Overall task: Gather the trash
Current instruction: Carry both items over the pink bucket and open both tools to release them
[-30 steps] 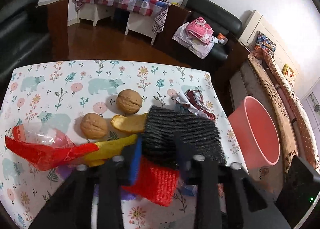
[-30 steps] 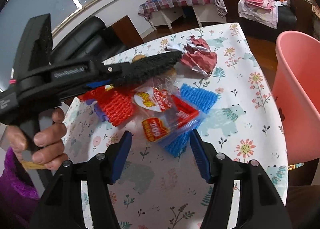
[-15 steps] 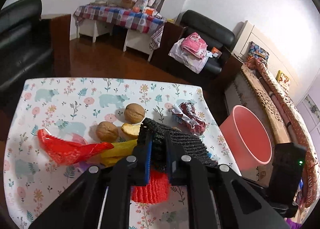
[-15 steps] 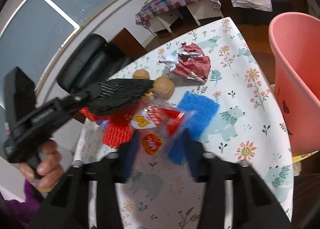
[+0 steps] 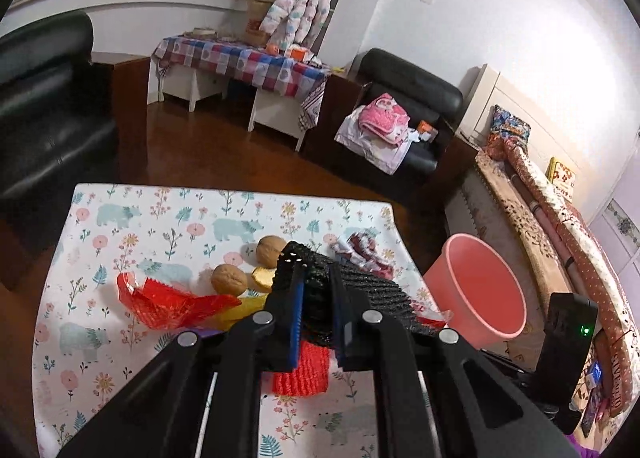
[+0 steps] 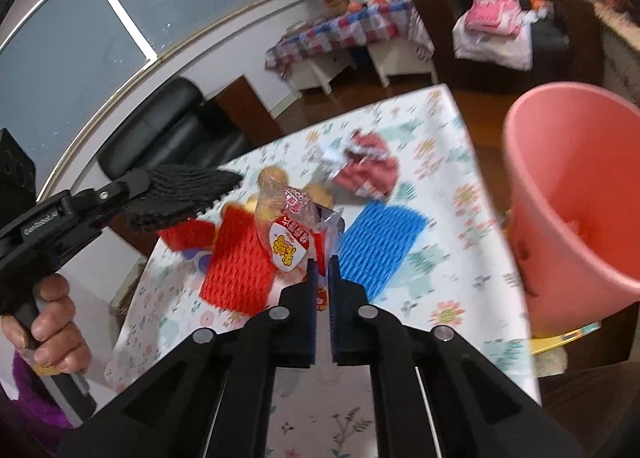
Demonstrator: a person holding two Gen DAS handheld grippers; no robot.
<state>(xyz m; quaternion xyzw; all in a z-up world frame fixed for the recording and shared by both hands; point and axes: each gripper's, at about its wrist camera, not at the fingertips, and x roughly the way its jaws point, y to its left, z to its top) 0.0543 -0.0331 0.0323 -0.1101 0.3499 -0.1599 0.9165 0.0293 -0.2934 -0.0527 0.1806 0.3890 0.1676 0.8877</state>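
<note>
Floral tablecloth (image 5: 168, 217): walnuts (image 5: 229, 278), red net (image 6: 240, 258), blue net (image 6: 380, 242); pink bin (image 6: 568, 193) beside. Left gripper (image 5: 314, 290) clamps black net (image 5: 360, 294); right gripper (image 6: 322, 278) pinches snack wrapper (image 6: 290, 246).

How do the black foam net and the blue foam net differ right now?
The black foam net is off the table, clamped in the left gripper; the blue foam net lies flat on the tablecloth, untouched. The black one is pinched at one end and fans out; the blue one keeps a flat rectangular shape. They differ in colour too. Both are ribbed mesh fruit sleeves of similar make.
</note>
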